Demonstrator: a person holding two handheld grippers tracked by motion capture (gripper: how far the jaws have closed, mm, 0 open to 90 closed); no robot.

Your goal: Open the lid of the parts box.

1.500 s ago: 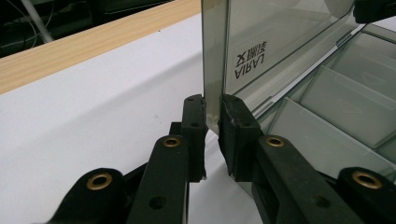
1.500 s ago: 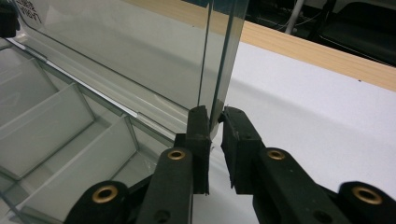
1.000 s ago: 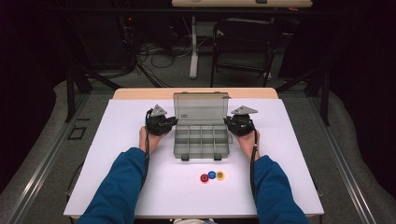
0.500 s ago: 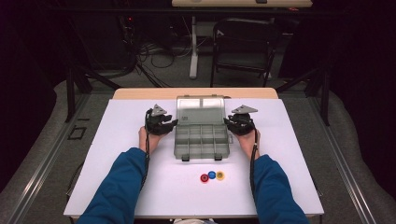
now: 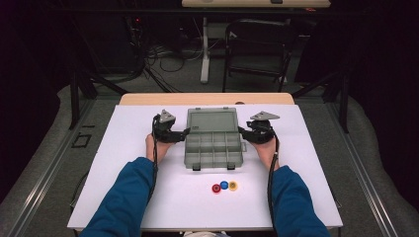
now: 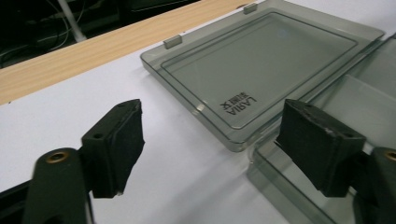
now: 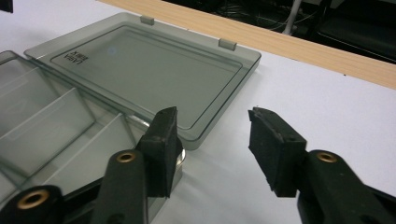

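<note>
The box [image 5: 214, 143] lies open mid-table, lid [image 6: 261, 70] flat behind it. Both grippers, left [image 5: 174, 134] and right [image 5: 248, 133], have just been opening, nothing between them. Light, stiff, slick plastic: best pinched at a side wall.

a lab or test room: white-topped table [image 5: 148, 197] (dark curtains around), tangled cables [image 5: 158, 64] on the floor.
</note>
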